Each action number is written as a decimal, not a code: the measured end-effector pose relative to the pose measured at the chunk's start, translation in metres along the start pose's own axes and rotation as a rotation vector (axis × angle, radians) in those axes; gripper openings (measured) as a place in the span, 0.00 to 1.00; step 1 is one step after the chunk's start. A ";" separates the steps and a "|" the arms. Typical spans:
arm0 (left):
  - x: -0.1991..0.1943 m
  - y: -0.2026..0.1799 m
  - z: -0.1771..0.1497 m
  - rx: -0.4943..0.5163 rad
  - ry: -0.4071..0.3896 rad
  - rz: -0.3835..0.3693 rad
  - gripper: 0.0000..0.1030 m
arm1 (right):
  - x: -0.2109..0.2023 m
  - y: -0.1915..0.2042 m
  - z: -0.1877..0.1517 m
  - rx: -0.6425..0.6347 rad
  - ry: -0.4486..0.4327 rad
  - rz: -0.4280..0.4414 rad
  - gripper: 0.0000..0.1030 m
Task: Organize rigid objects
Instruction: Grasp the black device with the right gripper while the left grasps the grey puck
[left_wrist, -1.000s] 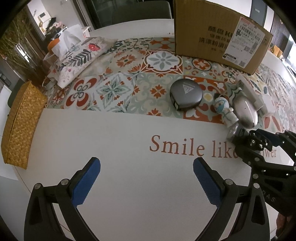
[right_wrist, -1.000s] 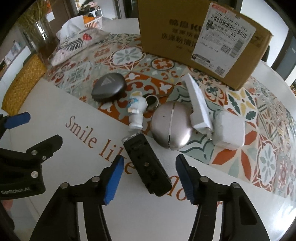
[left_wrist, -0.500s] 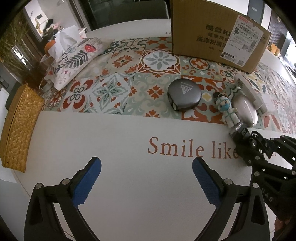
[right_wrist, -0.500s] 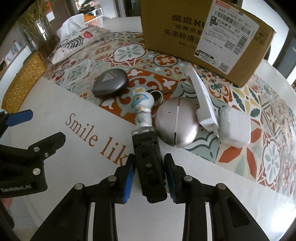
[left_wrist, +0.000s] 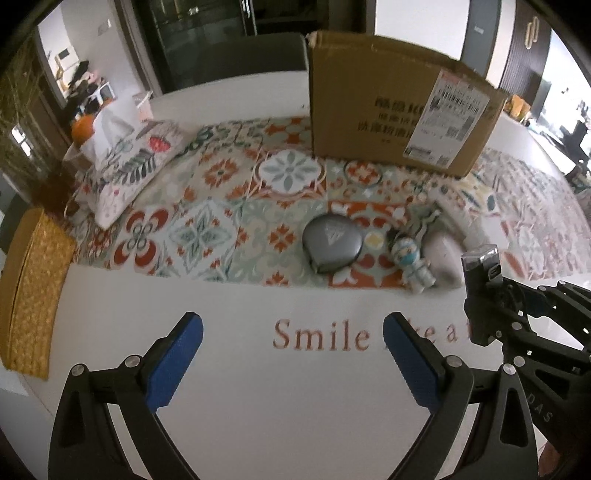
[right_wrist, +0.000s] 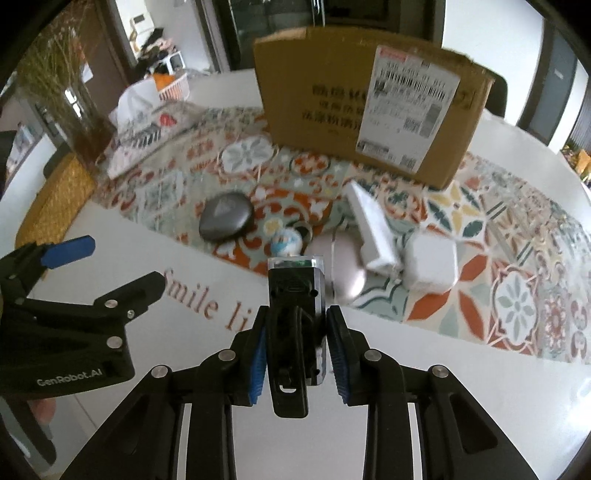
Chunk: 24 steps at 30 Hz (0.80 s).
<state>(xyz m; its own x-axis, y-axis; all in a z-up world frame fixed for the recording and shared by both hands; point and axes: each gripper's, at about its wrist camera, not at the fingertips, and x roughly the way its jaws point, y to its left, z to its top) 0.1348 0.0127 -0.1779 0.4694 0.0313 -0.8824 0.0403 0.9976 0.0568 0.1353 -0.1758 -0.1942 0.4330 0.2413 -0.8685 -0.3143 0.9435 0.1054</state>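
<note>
Gripping a black clip (right_wrist: 293, 332) dead centre with our right tool (right_wrist: 295, 347), clamped tight; our left tool (left_wrist: 291, 365), bottom of frame, gapes wide and empty above the worktop (left_wrist: 258, 406).

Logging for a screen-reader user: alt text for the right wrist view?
Right gripper clamps a black device above a white table. Beyond lie a figurine, grey case, white boxes and cardboard box; the left gripper is open.
</note>
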 end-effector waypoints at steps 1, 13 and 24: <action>0.000 0.000 0.003 0.007 -0.005 -0.009 0.97 | -0.002 0.000 0.002 -0.001 -0.009 -0.003 0.29; 0.034 -0.005 0.041 0.096 0.003 -0.088 0.87 | 0.012 -0.007 0.032 0.030 -0.045 -0.032 0.29; 0.071 -0.018 0.049 0.133 0.036 -0.089 0.78 | 0.024 -0.011 0.043 0.021 -0.034 -0.065 0.29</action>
<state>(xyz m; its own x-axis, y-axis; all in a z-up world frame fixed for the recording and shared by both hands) 0.2107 -0.0065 -0.2191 0.4271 -0.0520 -0.9027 0.1975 0.9796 0.0370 0.1855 -0.1706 -0.1953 0.4807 0.1864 -0.8568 -0.2666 0.9619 0.0597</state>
